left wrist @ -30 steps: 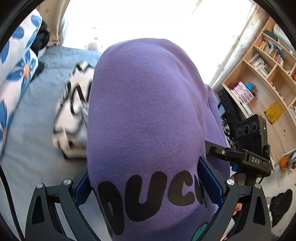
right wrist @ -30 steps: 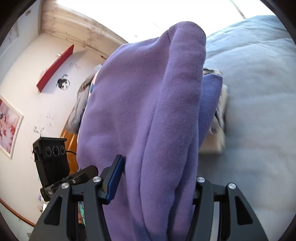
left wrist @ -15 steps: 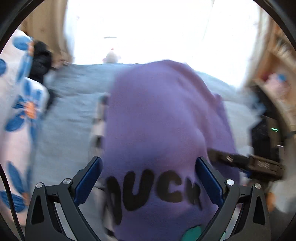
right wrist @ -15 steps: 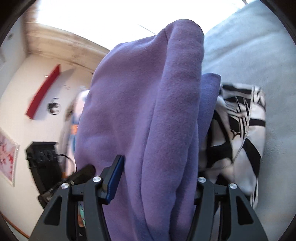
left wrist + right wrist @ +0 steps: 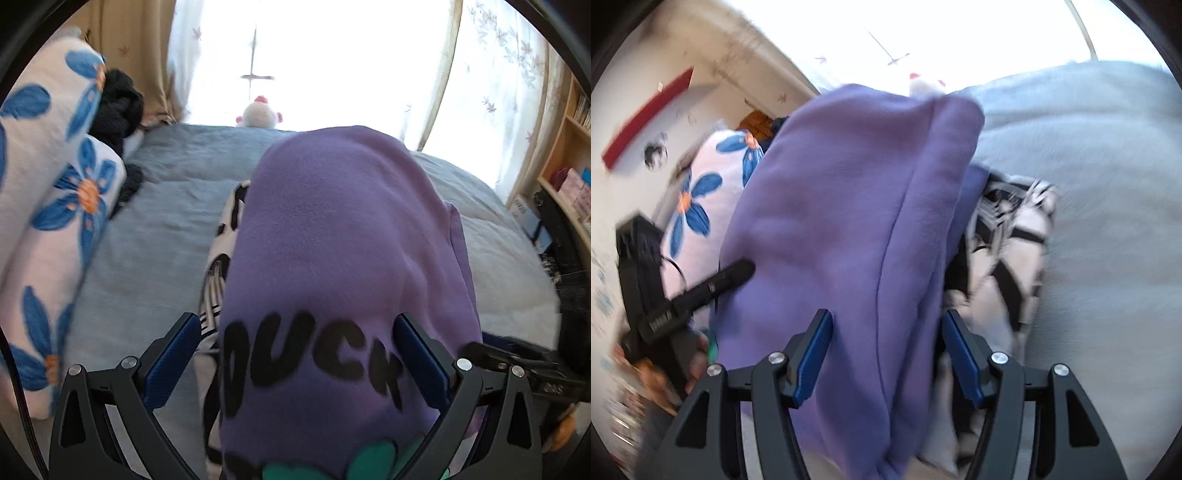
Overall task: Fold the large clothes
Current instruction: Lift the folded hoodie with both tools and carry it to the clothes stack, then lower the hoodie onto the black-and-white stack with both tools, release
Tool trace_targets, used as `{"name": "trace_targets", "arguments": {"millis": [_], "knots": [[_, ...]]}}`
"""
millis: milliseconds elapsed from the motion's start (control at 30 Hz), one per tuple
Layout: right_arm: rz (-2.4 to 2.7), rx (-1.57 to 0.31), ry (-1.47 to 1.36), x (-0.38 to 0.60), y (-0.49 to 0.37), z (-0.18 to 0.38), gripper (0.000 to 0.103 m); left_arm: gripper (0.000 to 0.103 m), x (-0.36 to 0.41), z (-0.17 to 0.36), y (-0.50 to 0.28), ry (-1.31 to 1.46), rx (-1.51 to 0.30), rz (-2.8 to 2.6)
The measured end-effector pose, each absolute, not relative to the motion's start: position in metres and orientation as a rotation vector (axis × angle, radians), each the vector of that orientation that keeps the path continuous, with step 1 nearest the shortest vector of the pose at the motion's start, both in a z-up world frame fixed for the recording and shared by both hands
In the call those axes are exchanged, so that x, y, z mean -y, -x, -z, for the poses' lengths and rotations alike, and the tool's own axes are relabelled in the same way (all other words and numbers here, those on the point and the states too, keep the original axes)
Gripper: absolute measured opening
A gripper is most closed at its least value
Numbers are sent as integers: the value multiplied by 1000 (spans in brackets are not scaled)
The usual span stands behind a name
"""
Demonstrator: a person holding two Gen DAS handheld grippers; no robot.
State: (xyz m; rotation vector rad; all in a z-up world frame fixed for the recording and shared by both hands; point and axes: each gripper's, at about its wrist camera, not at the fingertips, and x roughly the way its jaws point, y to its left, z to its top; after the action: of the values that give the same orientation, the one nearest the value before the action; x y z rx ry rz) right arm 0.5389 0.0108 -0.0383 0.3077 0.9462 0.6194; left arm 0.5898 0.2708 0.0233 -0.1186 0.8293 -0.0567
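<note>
Bedroom, grey-blue bed (image 5: 155, 266) under a bright curtained window. Item: purple sweatshirt (image 5: 343, 266), folded, black "DUCK" lettering, lying between both sets of tongs above the bed and partly over a black-and-white patterned garment (image 5: 1008, 251) (contact between the two not discernible). Left tongs (image 5: 295, 362) spread, blue pads either side of the fabric; right tongs (image 5: 886, 354) likewise spread around a thick fold. Beside: white pillows with blue flowers (image 5: 48, 206), plush toy (image 5: 258, 114), wooden bookshelf (image 5: 569, 166)

Our right gripper (image 5: 886, 354) has its fingers (image 5: 812, 354) parted around the folded purple sweatshirt (image 5: 849, 221), above a black-and-white garment (image 5: 1008, 258) on the blue-grey bed (image 5: 1108, 221).
</note>
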Motion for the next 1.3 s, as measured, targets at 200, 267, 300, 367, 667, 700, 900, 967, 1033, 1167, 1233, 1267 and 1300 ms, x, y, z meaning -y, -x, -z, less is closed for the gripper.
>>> {"name": "trace_targets", "arguments": {"millis": [200,267,300,367,667,700,900,967,1033,1167,1233,1267,1300], "knots": [[-559,-795,-193,-8,-501,0,54,78,-247,-53,-548,17,-711,10],[-576,-773,-165,-24,-499,-8,35,41,-237,-51,-543,-28,-730,7],[-581,-776,-149,-31,-499,-8,24,33,-232,-48,-543,-50,-749,-4],[-581,-804,-133,-41,-501,-1,19,32,-227,-43,-540,-84,-744,-25],[-506,-914,-105,-47,-507,34,12,38,-229,-34,-536,-72,-745,-54],[-502,-922,-106,-46,-506,33,12,39,-229,-35,-535,-61,-749,-60],[-521,-965,-101,-34,-472,13,16,68,-238,-45,-512,50,-798,-71],[-519,-955,-85,-26,-452,-2,16,68,-235,-53,-498,47,-795,-73],[-523,-937,-77,-17,-432,-20,16,69,-230,-67,-477,44,-784,-75],[-508,-926,-82,3,-394,-55,16,80,-216,-99,-435,54,-758,-64],[-500,-912,-83,16,-372,-75,24,83,-206,-118,-408,54,-737,-58],[-491,-896,-84,23,-360,-87,27,83,-202,-126,-398,52,-729,-48],[-483,-883,-85,29,-350,-96,35,84,-195,-136,-384,46,-721,-36]]}}
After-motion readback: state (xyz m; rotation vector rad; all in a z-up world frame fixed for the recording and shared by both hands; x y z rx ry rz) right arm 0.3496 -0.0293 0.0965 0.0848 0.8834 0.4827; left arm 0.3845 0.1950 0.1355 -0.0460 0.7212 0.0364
